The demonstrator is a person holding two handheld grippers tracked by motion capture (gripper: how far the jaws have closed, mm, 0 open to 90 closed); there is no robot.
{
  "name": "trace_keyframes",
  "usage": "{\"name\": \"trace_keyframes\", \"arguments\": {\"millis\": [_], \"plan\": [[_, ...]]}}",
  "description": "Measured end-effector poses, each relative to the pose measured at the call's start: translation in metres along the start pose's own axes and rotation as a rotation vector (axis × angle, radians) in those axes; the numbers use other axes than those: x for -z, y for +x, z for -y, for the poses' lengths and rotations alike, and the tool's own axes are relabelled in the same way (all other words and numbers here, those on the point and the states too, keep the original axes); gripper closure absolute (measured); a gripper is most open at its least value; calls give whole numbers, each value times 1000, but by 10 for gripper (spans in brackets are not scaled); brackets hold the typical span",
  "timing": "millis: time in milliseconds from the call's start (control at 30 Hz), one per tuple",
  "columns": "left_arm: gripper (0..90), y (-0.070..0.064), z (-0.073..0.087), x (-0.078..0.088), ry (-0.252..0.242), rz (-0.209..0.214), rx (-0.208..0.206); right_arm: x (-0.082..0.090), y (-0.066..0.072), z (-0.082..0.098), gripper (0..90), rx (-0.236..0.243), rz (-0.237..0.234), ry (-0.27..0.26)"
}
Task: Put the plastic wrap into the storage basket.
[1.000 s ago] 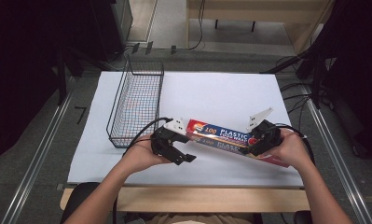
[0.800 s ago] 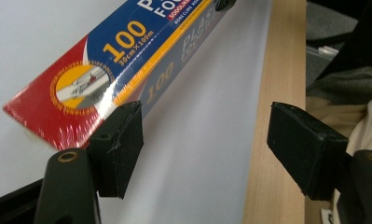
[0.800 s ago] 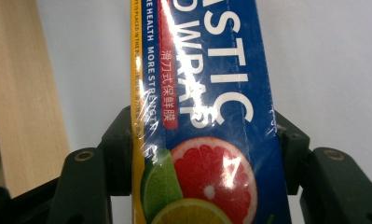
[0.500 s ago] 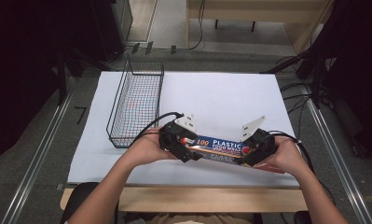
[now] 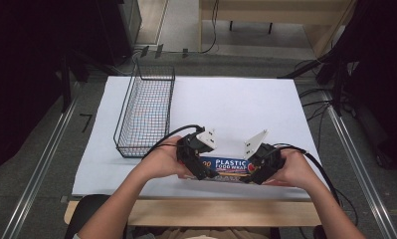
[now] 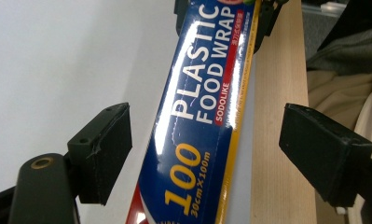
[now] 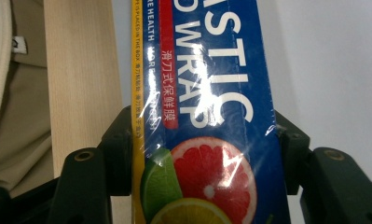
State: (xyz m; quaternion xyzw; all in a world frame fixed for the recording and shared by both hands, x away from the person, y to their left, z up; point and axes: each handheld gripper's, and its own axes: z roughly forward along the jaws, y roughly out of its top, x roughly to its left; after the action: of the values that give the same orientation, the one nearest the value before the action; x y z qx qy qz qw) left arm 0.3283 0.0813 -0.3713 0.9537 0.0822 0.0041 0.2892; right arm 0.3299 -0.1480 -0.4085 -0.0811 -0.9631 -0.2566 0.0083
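Observation:
A long blue box of plastic food wrap [image 5: 230, 165] lies near the table's front edge, between my two grippers. My left gripper [image 5: 200, 168] stands at its left end. In the left gripper view the box [image 6: 207, 107] runs between the wide-apart jaws of my left gripper [image 6: 211, 144] with a gap on each side. These jaws have just been opening, and the pads [image 6: 104, 149] do not touch the box. My right gripper [image 5: 254, 173] is shut on the right end. In the right gripper view my right gripper [image 7: 202, 144] presses both sides of the box [image 7: 207, 116].
A black wire basket [image 5: 146, 109] stands at the left on the white table sheet [image 5: 236, 104]. The wooden table edge [image 5: 186, 211] runs just in front of the box. Cables trail from both grippers across the sheet.
Both hands brought the box nearer the front edge and a little left, and the grippers drew closer together. The left jaws let go of the box and spread wide.

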Motion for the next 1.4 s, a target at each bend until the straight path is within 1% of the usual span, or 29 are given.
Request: {"name": "trace_keyframes", "arguments": {"millis": [33, 100, 133, 300, 333, 367, 400, 467, 500, 533, 567, 600, 667, 700, 733, 767, 800, 833, 900, 933, 1000, 1033, 1133, 1200, 1233, 1300, 1333, 1367, 1400], "plan": [[176, -1, 0, -2, 16, -4, -7, 1, 1, -1, 408, -3, -5, 2], [177, -3, -1, -7, 39, -15, -21, 1, 3, -5, 408, 12, -9, 1], [177, -4, -2, -10, 48, -13, -29, 0, 4, -6, 408, 32, -2, 1], [177, -8, -3, -20, 76, -31, -57, 1, 9, -12, 408, 50, 10, 4], [177, -8, -3, -21, 84, -34, -62, 2, 11, -14, 408, 45, 3, 8], [177, -9, -3, -23, 90, -38, -66, 3, 12, -15, 408, 53, 1, 0], [178, -9, -2, -24, 98, -37, -65, 4, 13, -16, 408, 64, 15, -10], [178, -10, -3, -28, 112, -38, -76, 6, 14, -18, 409, 71, 25, -23], [180, -11, -3, -29, 126, -41, -84, 7, 15, -19, 409, 66, 19, -21], [181, -11, -3, -30, 132, -41, -90, 7, 15, -20, 409, 77, 25, -22], [181, -12, -3, -31, 142, -39, -98, 7, 17, -21, 409, 77, 31, -15], [184, -12, -3, -32, 142, -37, -97, 6, 16, -22, 409, 90, 37, -19], [203, -14, -4, -34, 144, -32, -93, 6, 18, -23, 409, 89, 43, -13], [219, -14, -4, -34, 155, -32, -102, 5, 19, -24, 409, 93, 45, -13], [260, -15, -3, -35, 155, -33, -98, 5, 21, -25, 409, 90, 38, -2], [260, -15, -3, -36, 157, -35, -95, 5, 21, -25, 409, 90, 38, -2], [299, -15, -2, -36, 155, -31, -95, 5, 21, -26, 409, 87, 40, 3], [312, -15, -2, -36, 152, -25, -99, 5, 22, -25, 409, 86, 44, 0], [343, -16, -1, -36, 144, -21, -117, 4, 21, -25, 409, 114, 55, -2], [357, -17, -1, -36, 136, -15, -123, 4, 21, -24, 408, 110, 52, 0], [386, -20, -1, -36, 143, -13, -147, 3, 21, -23, 406, 118, 36, 1], [391, -21, -1, -36, 142, -9, -143, 2, 20, -23, 403, 132, 37, -7], [398, -22, -1, -34, 149, -10, -141, 1, 21, -21, 399, 134, 31, -17], [399, -22, -1, -34, 154, -9, -141, 0, 19, -21, 394, 138, 21, -28], [399, -22, -1, -35, 158, -11, -144, -1, 20, -20, 389, 130, 23, -29], [400, -23, -2, -34, 169, -8, -125, -2, 20, -19, 376, 130, 23, -36], [400, -23, -2, -34, 174, -1, -114, -2, 22, -18, 297, 131, 32, -54], [400, -23, -2, -34, 176, 0, -113, -2, 22, -18, 297, 131, 32, -54], [399, -23, -1, -34, 177, -3, -112, -1, 22, -18, 280, 139, 36, -71]]}}
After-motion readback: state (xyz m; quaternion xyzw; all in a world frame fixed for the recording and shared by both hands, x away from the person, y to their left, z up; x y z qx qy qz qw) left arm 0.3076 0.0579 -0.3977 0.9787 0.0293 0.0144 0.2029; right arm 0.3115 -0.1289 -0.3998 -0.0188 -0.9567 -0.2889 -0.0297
